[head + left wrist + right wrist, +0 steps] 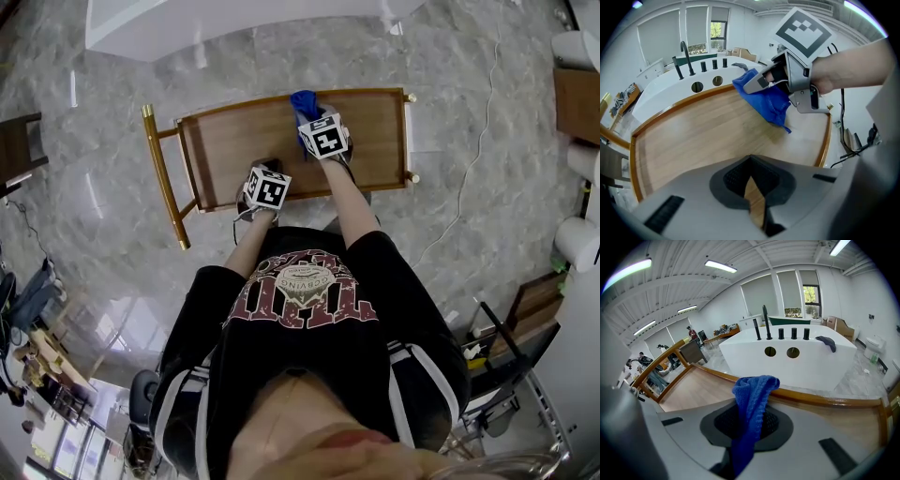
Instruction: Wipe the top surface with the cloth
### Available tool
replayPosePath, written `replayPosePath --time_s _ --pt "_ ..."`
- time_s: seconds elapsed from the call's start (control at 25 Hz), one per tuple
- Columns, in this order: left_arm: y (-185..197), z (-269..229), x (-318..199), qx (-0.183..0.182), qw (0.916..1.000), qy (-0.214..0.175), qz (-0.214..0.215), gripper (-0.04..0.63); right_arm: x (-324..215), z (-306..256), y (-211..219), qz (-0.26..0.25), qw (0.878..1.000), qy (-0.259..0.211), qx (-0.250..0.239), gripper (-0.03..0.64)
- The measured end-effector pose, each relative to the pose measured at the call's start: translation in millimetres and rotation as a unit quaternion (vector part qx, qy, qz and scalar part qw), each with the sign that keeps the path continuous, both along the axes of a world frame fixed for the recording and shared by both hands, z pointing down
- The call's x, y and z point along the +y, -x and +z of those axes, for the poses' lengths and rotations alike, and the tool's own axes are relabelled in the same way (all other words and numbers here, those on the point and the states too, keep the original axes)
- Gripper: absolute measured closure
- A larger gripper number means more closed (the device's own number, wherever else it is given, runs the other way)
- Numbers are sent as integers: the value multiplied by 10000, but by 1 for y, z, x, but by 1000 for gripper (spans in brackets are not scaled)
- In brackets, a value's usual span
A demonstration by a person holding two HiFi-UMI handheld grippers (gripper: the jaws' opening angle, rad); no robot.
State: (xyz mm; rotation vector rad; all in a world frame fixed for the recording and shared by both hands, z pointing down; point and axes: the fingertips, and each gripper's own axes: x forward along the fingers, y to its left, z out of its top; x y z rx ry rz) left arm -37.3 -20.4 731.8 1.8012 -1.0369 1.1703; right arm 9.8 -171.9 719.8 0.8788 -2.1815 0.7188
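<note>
Cloth (754, 390) clamped in right claw (744, 427), at wooden top (234, 141) far rim.

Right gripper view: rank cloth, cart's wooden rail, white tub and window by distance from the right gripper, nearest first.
1. blue cloth: clamped between the jaws, bottom centre.
2. wooden rail: just ahead, running across the view.
3. white tub: beyond the rail, centre.
4. window: far wall, upper right.
</note>
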Motion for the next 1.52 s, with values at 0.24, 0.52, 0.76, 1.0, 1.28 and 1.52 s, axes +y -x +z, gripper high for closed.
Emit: replayPosePath --time_s 0.24,0.52,0.76,1.0,1.28,1.52 --pt "-1 2 1 -127 9997 183 55 548 -3 1 -25 125 9999 7 100 558" --pt "1 3 -2 -277 9991 252 200 548 -10 4 -51 403 9991 15 140 558" --pt "0 3 0 -315 9986 332 262 548 -15 2 -88 689 9974 -5 225 558" --pt "-6 0 -1 -234 9985 343 357 548 -20 1 -121 840 9957 -42 387 558" --pt "-6 -2 -1 -192 9986 353 342 548 -25 0 -145 882 9946 -102 542 557" --pt "-7 -1 -1 -163 9986 372 353 548 -30 1 -167 986 9928 -136 666 558"
